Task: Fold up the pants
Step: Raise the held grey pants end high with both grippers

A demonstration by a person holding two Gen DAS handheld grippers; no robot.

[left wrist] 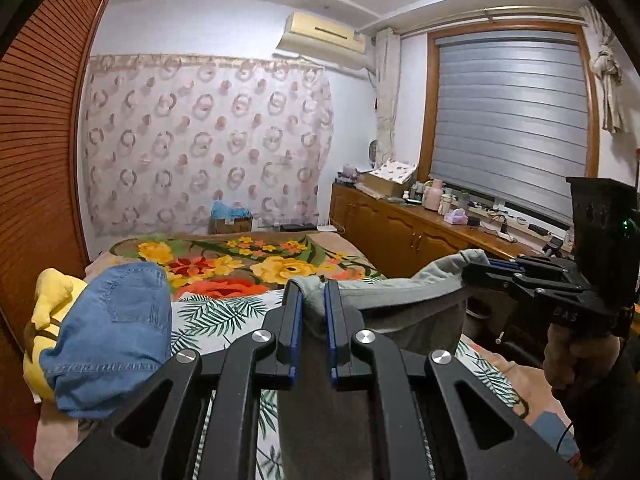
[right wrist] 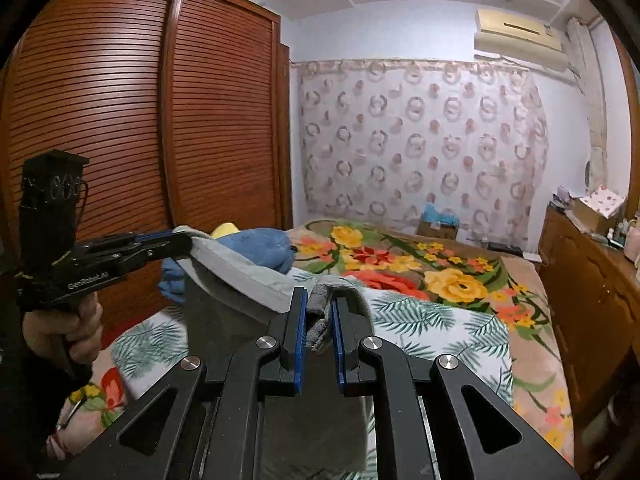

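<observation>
With both grippers clamped on the top edge of the grey pants (left wrist: 400, 292), the step in hand looks like the lift-and-spread before a fold: the cloth is held up above the bed (left wrist: 224, 312), stretched between the two tools and hanging below them. The left gripper (left wrist: 314, 300) pinches one corner of that edge between its blue pads, and the right gripper (right wrist: 320, 312) has its jaws closed on the other corner, a bunched wad of grey fabric between them. Further along the bed, a blue denim garment (left wrist: 116, 332) lies heaped over something yellow (left wrist: 48, 304), on the wardrobe (right wrist: 120, 120) side. Next, I judge, the pair must lower the pants flat onto the bed's leaf-print sheet, keeping the edge taut and clear of the denim heap.
</observation>
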